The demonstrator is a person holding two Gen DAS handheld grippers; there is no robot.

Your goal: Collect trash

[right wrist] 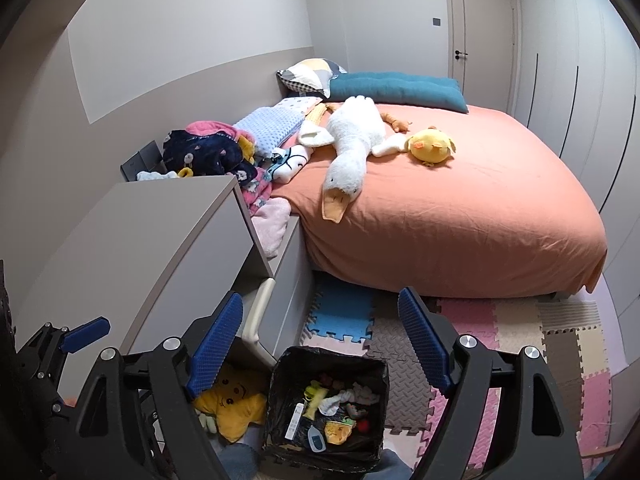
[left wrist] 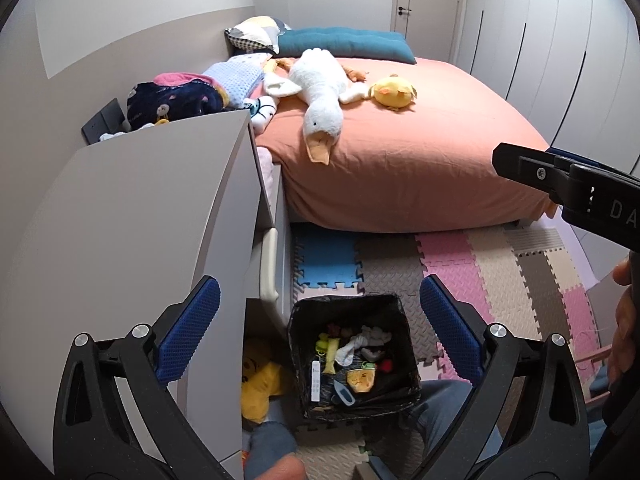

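Both grippers hung above the trash bin point(left wrist: 354, 354), which sat on the foam floor mat point(left wrist: 460, 264) just beside the grey cabinet point(left wrist: 152, 208) at the foot of the bed point(left wrist: 420, 152). Left gripper point(left wrist: 320, 332): jaws spread wide, nothing between the pads. Right gripper point(right wrist: 320, 344): likewise wide open and empty. The bin, lined with a black bag, held the collected bits: a white stick-like item point(right wrist: 294, 420), crumpled white tissue point(right wrist: 362, 394), a yellow wrapper point(right wrist: 338, 432) and some small coloured scraps. I judged the collecting to be well along, as I saw no loose trash on the mat or the bed in either view. A yellow plush toy point(right wrist: 232, 404) lay on the floor between the cabinet and the bin, touching or nearly touching its wall; I could not tell which. Risks noted: the goose toy point(left wrist: 320, 92) and yellow chick point(left wrist: 394, 92) on the bed could be mistaken for rubbish and binned. A low sweep with open jaws could catch the bag's edge and tip the light bin. The person's legs point(left wrist: 436, 404) stood close against it, so a step might knock it over.
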